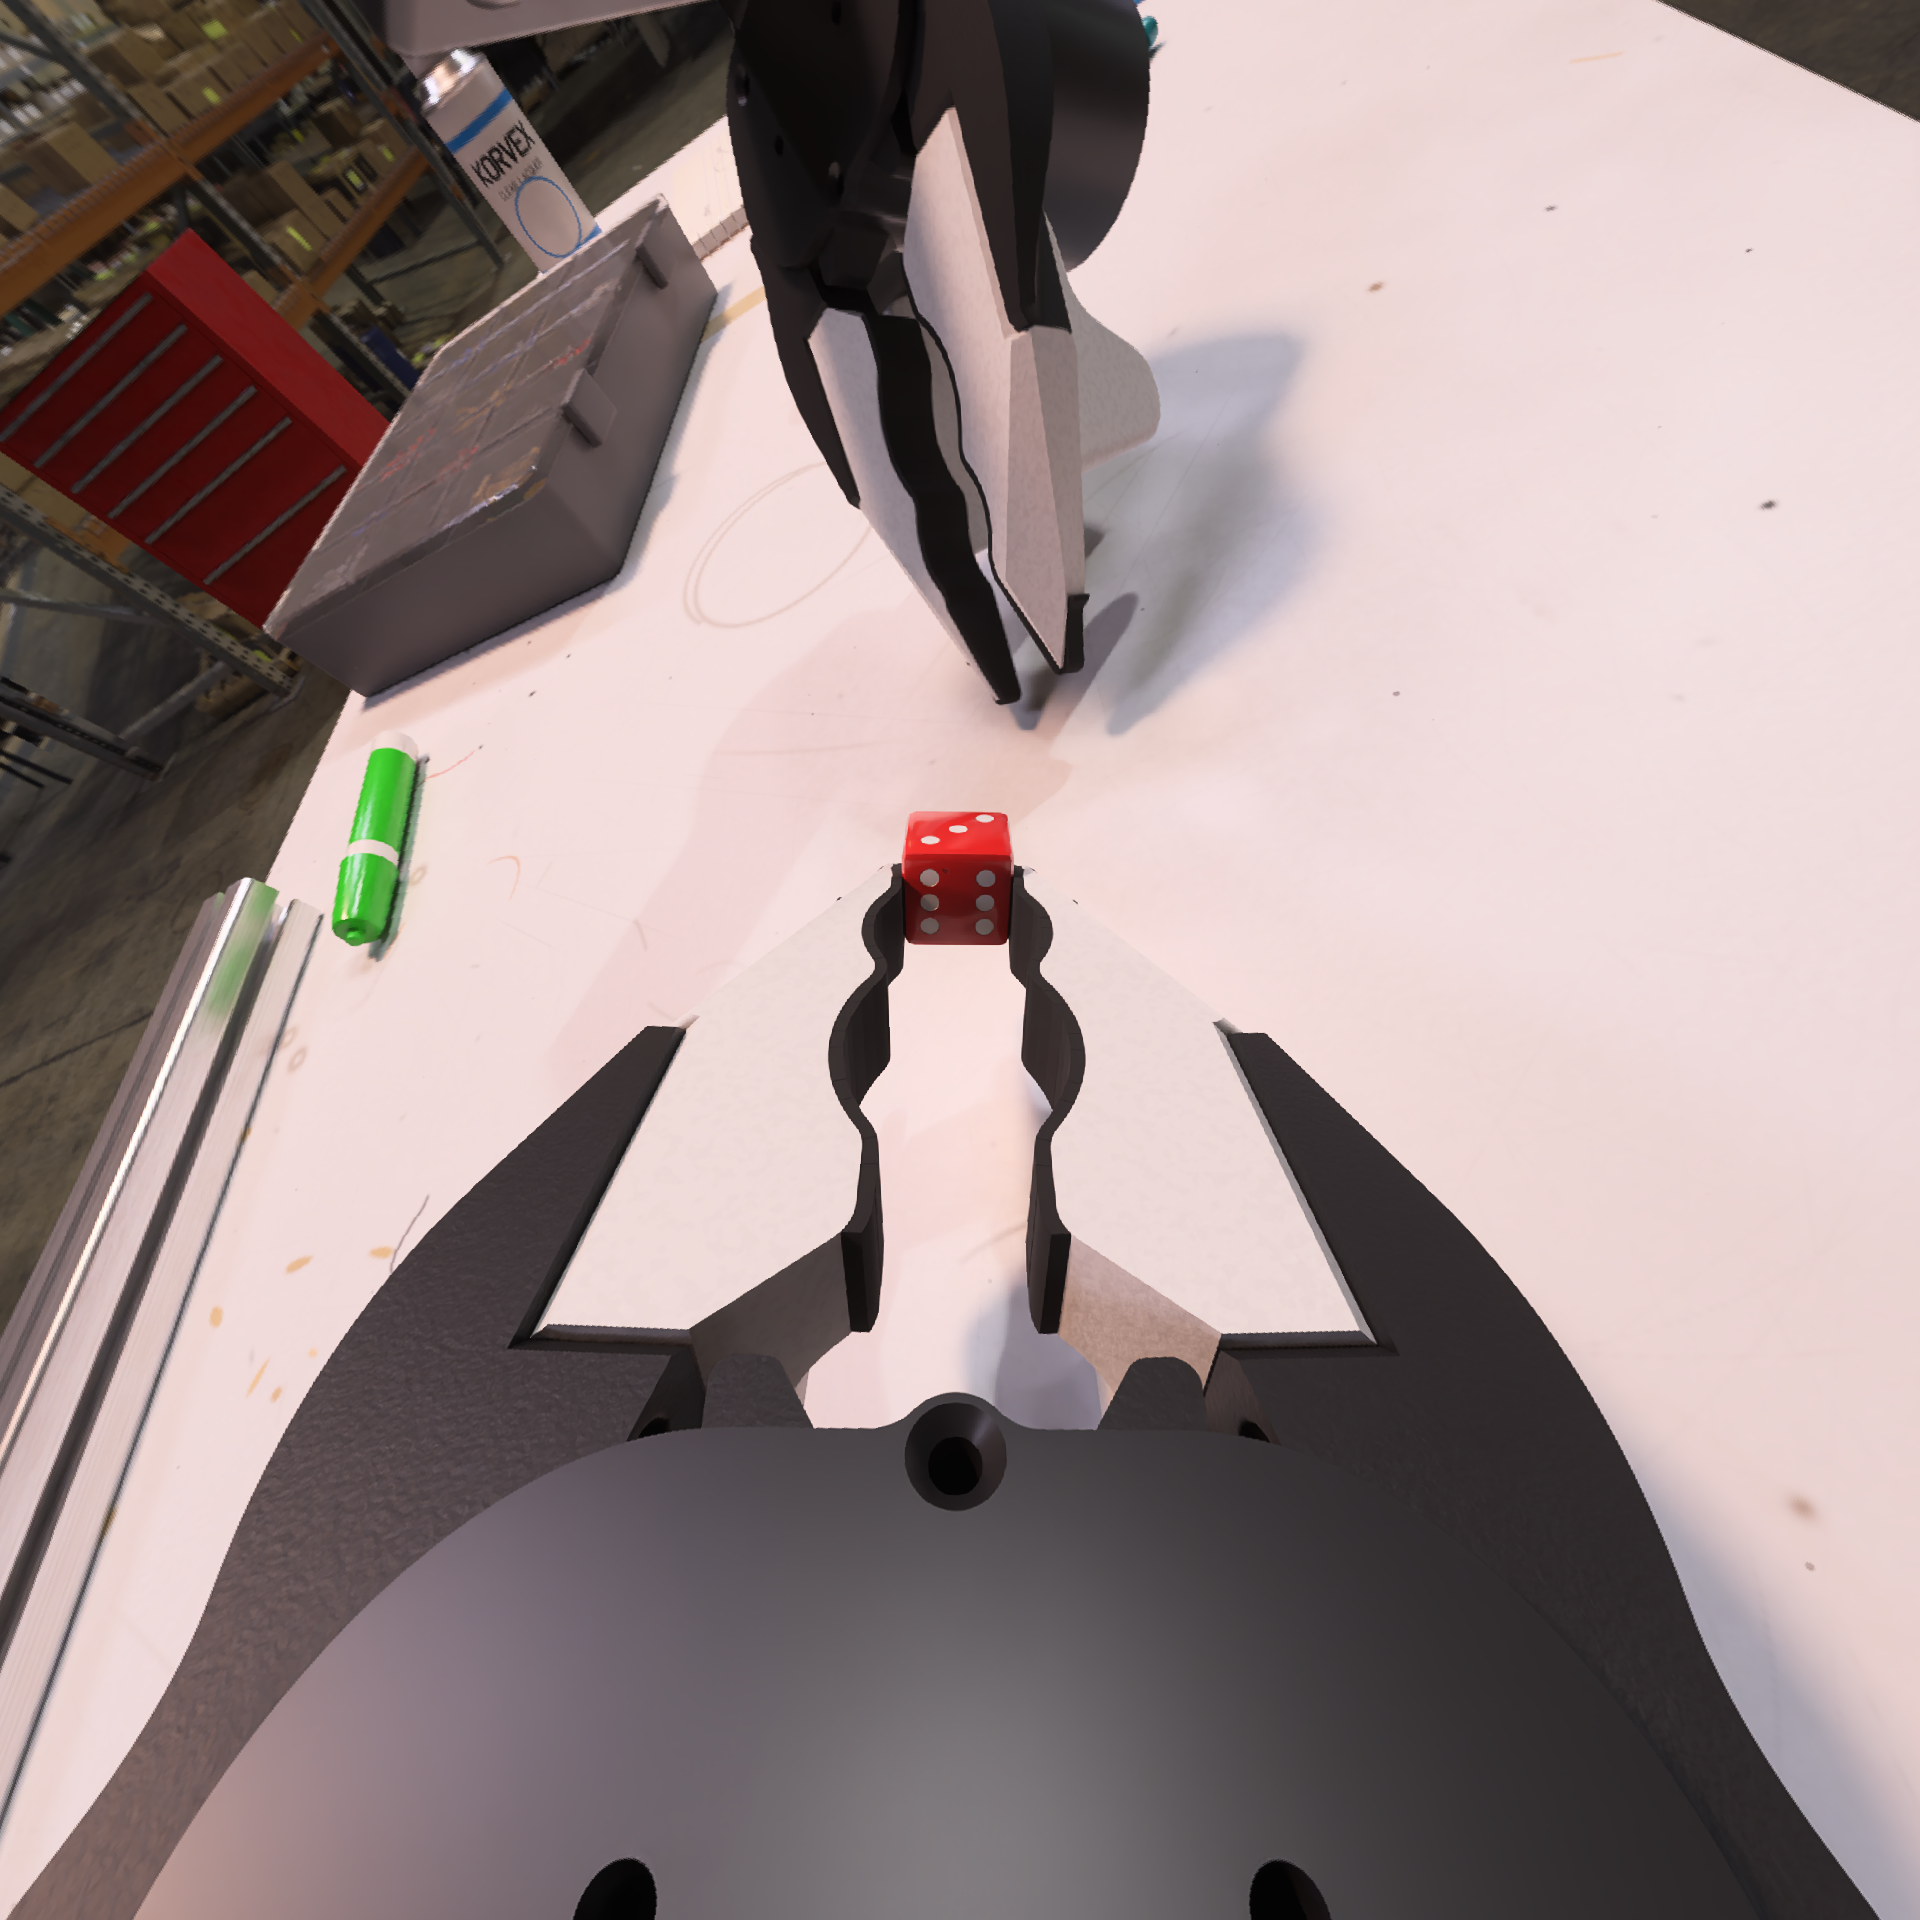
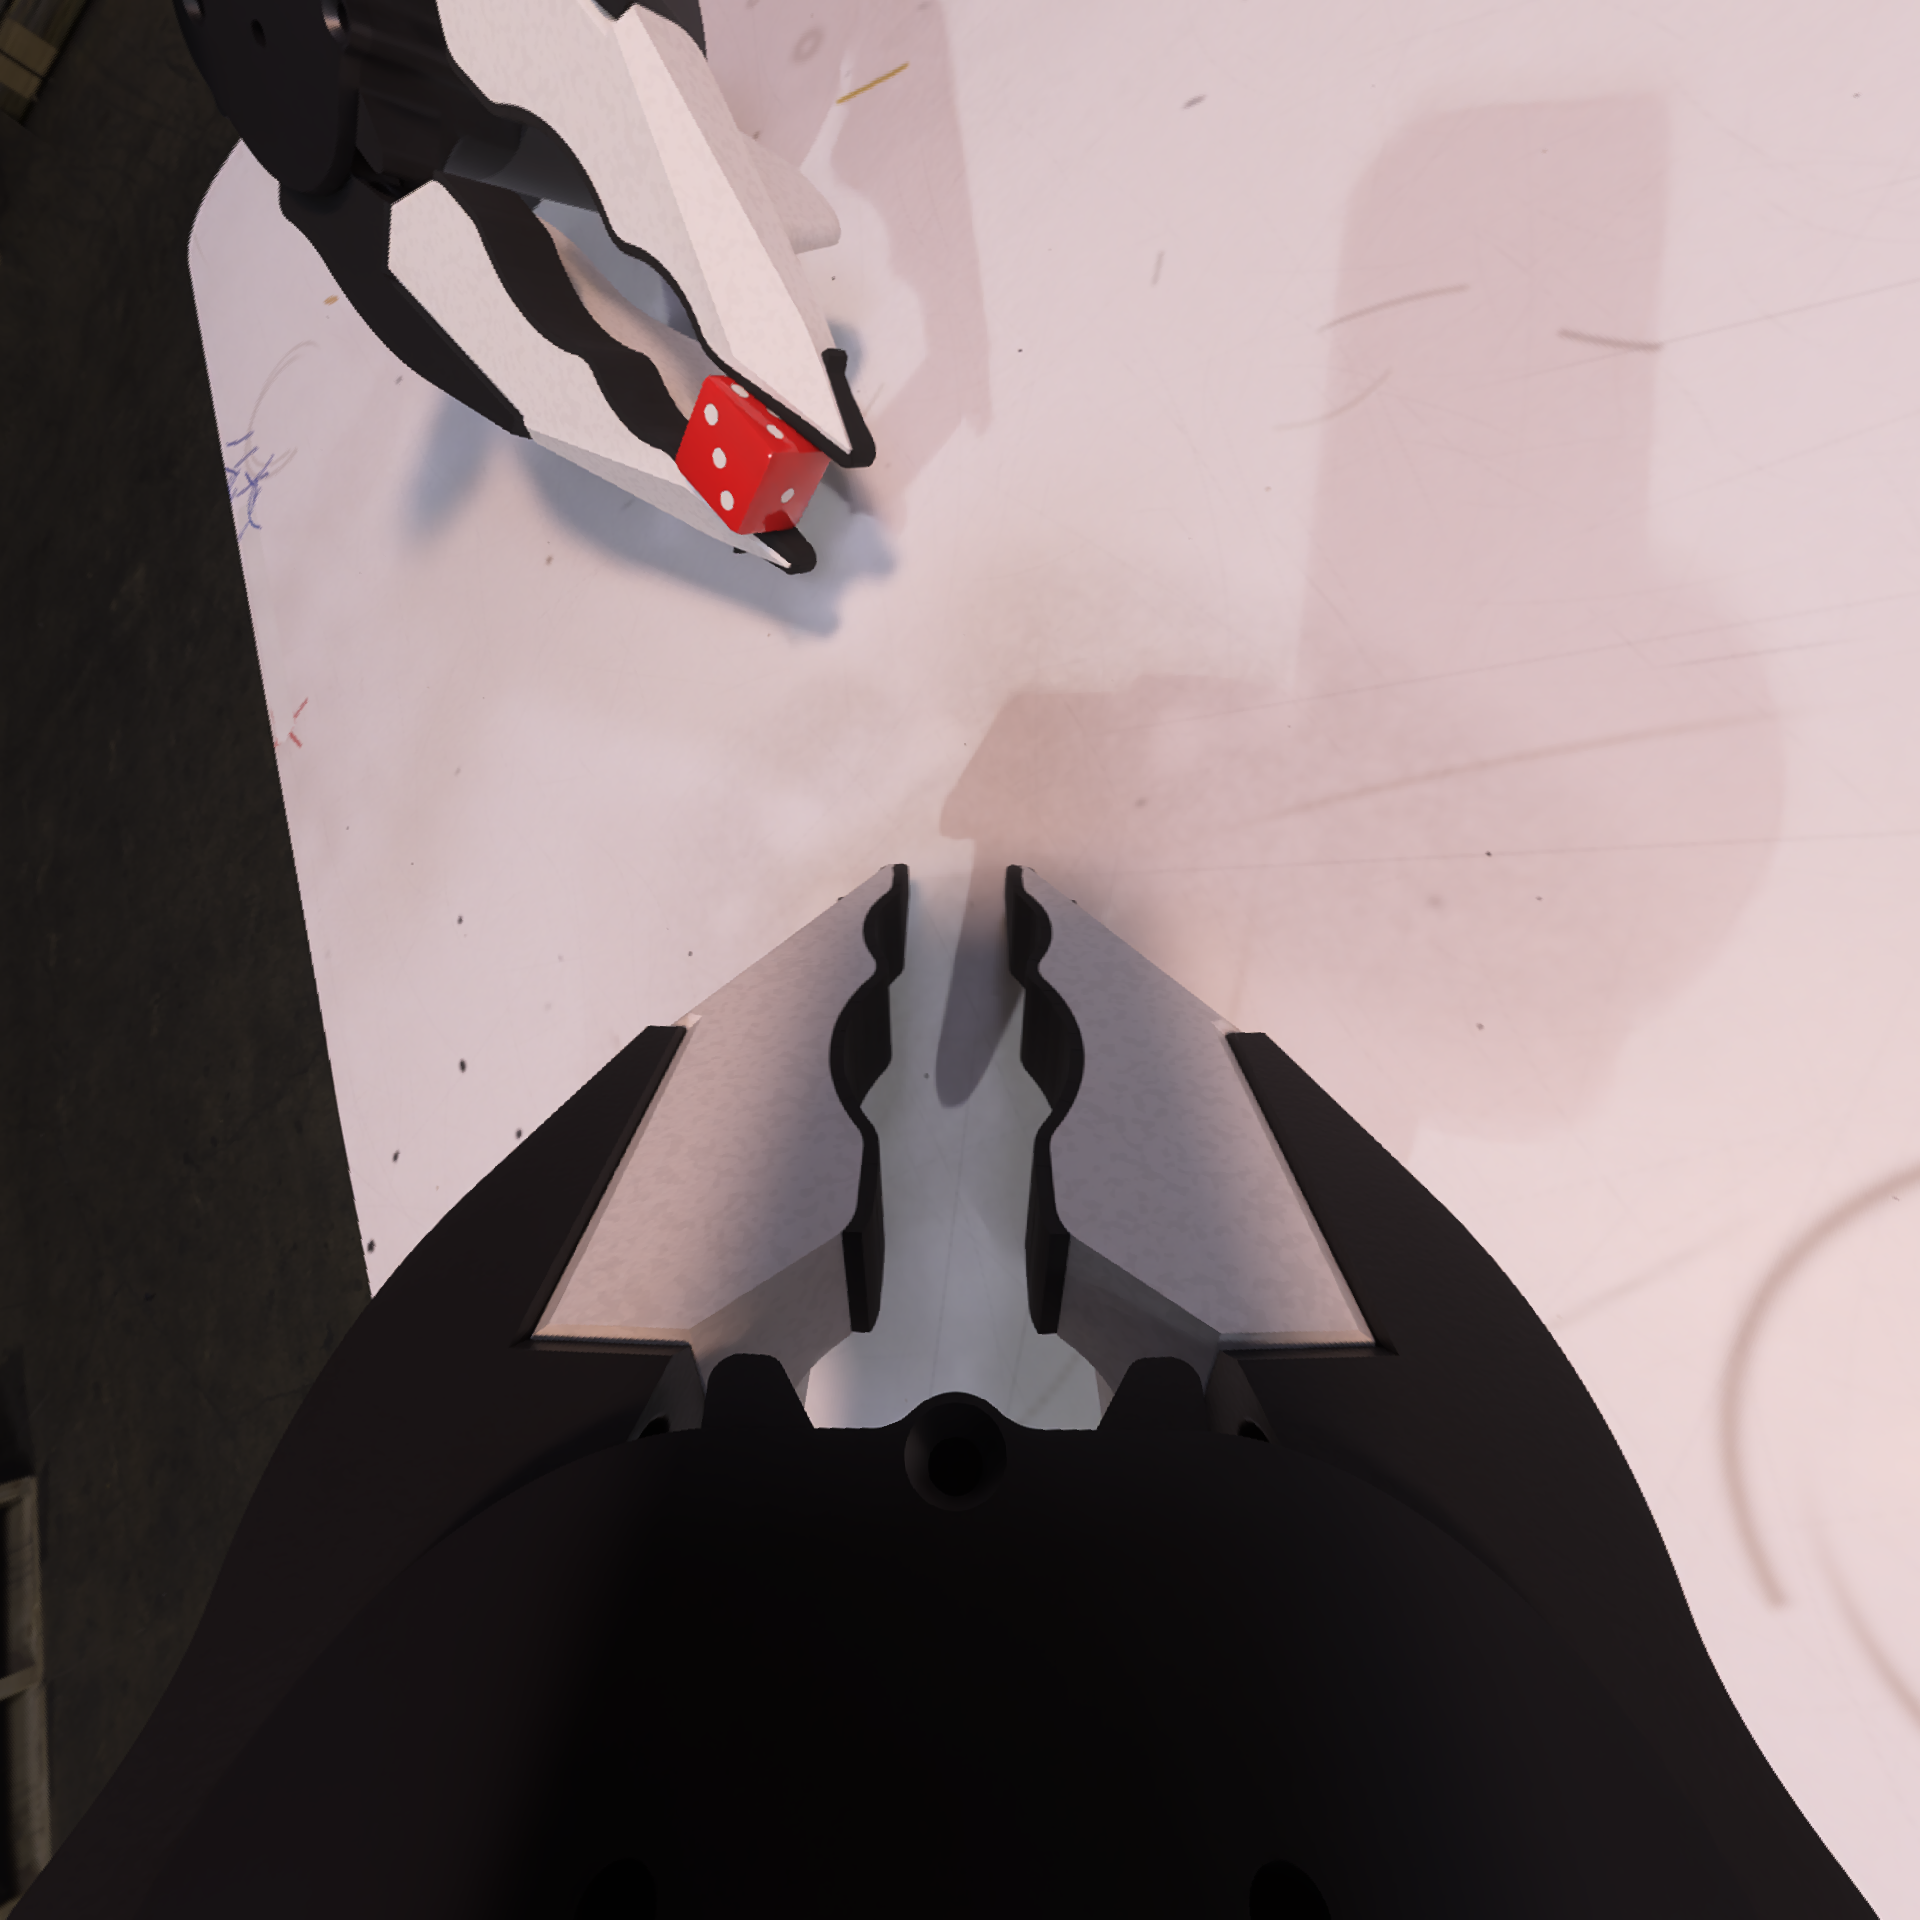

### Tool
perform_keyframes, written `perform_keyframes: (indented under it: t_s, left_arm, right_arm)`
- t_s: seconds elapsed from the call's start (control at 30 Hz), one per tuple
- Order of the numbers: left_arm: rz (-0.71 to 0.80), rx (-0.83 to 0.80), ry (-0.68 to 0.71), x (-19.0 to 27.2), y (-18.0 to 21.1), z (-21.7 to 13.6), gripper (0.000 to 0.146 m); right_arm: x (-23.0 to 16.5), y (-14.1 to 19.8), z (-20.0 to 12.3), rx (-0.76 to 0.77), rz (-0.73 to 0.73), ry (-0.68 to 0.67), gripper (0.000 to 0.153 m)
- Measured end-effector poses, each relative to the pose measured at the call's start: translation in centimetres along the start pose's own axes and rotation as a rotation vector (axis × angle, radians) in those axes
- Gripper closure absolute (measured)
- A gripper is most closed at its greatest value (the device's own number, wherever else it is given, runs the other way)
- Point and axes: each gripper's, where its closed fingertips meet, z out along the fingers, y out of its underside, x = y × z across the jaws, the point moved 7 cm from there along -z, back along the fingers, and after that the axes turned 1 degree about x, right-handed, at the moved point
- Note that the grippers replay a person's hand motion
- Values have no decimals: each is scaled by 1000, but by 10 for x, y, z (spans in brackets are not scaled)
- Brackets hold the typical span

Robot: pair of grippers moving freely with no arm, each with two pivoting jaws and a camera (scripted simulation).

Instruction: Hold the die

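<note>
A red die with white pips (image 1: 956, 878) sits between the fingertips of my left gripper (image 1: 956, 885), which is shut on it just above the white table (image 1: 1507, 831). In the right wrist view the same die (image 2: 748, 457) shows clamped in the left gripper (image 2: 826, 504) at the upper left. My right gripper (image 2: 956, 883) is empty, its fingers a narrow gap apart, pointing down at the table. In the left wrist view it (image 1: 1039, 681) stands just beyond the die, tips near the table surface, apart from the die.
A green marker (image 1: 372, 842) lies left of the die. A grey closed case (image 1: 499, 436) and a spray can (image 1: 509, 156) stand at the far left. A metal rail (image 1: 145, 1195) lies along the table's left edge. A red drawer cabinet (image 1: 177, 416) stands beyond the table.
</note>
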Motion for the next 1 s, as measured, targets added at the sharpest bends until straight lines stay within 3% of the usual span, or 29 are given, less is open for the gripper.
perform_keyframes:
  t_s: [0.1,0.17,0.23,0.37,0.43,0.53,0.63,0.77,0.87,1.0]
  left_arm:
    - [-2,15,-14,0,0,-2,127]
    - [-7,25,-32,-1,0,-4,127]
    - [-22,47,-47,-3,0,-6,127]
    - [-83,115,-25,-7,-1,-13,127]
    - [-109,142,-14,-8,-1,-16,127]
    - [-122,143,-13,-10,0,-17,127]
    - [-119,127,-5,-10,1,-16,127]
    - [-106,104,3,-9,1,-14,127]
    - [-87,84,5,-7,1,-12,127]
    - [-74,65,4,-6,1,-11,127]
  right_arm:
    - [-5,-2,4,-11,-39,11,147]
    - [-11,-6,7,-5,-146,35,152]
    - [-17,-15,3,46,-415,135,152]
    - [-28,-18,2,104,-1179,352,152]
    - [-24,-14,8,92,-1306,333,151]
    - [-14,-12,7,23,-1316,249,143]
    - [-9,-9,0,-40,-1324,204,125]
    - [-5,-4,-11,-90,-1276,155,120]
    - [2,-1,-19,-111,-1140,130,114]
    - [12,1,-35,-109,-947,224,117]
